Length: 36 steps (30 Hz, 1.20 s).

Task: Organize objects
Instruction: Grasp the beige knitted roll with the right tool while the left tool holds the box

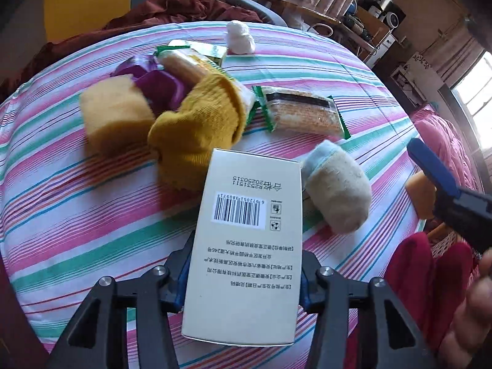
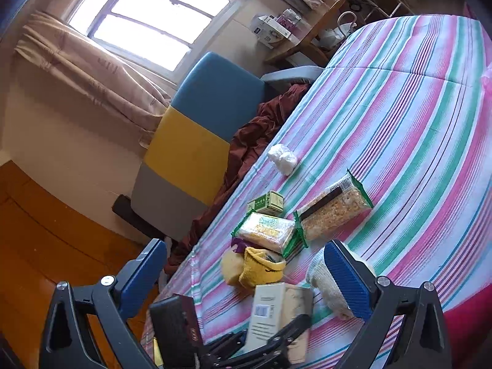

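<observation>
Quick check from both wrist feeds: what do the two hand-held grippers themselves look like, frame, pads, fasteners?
Both match. The left hand-held gripper has a black triangular linkage frame with cut-outs, round silver bolt heads at the pivots and blue pads on the inner finger faces. The right hand-held gripper shows the same black frame and silver bolts; its blue pads are finely ribbed. No cables or sleeves are clearly visible.

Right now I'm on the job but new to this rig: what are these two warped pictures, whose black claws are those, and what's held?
A person holds a two-finger gripper in each hand, each with a fisheye camera looking along its fingers. The left view shows the left gripper clamped on a white box with a barcode. The right view shows the right gripper open and empty. On the striped bedsheet lie a yellow sock, a beige sock, wrapped snack bars, a small green box and a white wad.
</observation>
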Available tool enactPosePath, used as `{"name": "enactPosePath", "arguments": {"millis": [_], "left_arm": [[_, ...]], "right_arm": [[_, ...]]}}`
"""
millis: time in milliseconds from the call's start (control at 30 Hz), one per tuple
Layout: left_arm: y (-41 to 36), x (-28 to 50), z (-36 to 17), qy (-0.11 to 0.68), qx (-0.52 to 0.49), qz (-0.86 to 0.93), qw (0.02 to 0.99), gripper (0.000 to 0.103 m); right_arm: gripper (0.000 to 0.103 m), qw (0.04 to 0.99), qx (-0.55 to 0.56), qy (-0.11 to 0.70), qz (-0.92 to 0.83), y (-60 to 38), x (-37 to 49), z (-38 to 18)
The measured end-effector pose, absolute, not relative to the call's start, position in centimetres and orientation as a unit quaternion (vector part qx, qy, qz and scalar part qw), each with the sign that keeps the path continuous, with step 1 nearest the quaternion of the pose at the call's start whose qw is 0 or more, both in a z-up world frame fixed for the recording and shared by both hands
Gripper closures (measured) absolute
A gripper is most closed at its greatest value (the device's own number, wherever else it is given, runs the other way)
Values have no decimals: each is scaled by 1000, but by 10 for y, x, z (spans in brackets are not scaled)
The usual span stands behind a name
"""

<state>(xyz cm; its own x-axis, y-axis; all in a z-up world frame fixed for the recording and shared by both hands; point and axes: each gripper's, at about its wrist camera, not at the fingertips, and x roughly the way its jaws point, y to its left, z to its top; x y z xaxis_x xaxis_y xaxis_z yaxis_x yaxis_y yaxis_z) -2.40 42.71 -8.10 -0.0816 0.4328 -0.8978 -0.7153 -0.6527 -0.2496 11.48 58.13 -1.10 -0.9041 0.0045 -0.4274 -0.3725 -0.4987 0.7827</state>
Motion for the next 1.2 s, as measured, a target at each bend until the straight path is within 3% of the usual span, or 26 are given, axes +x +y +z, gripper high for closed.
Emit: {"name": "enactPosePath", "arguments": {"millis": [233,400,500,767,800,833,867,1200], "left_arm": [[361,-13,-77,114,-519,746,402,51],[329,7,-77,108,-497,758,407,51],[319,10,-79,104,-485,762,417,51],[317,-2,-83,62,-502,749,428,49],[316,-3,-83,57,-504,747,430,49],[315,-3,-83,52,-505,746,431,49],[318,-4,-84,50,-505,745,432,49],[310,-2,-85,30,-498,747,440,49]], "right_arm": [[0,125,-263,461,838,575,92,-20],[0,195,-331,454,804,579,80,-36],[0,257,-395,449,759,583,71,-54],[0,273,-465,383,750,577,56,-68],[3,269,-476,366,753,574,51,-68],[15,264,-488,349,756,570,47,-68],[36,265,-501,326,757,564,41,-68],[39,269,-527,257,764,546,29,-70]]}}
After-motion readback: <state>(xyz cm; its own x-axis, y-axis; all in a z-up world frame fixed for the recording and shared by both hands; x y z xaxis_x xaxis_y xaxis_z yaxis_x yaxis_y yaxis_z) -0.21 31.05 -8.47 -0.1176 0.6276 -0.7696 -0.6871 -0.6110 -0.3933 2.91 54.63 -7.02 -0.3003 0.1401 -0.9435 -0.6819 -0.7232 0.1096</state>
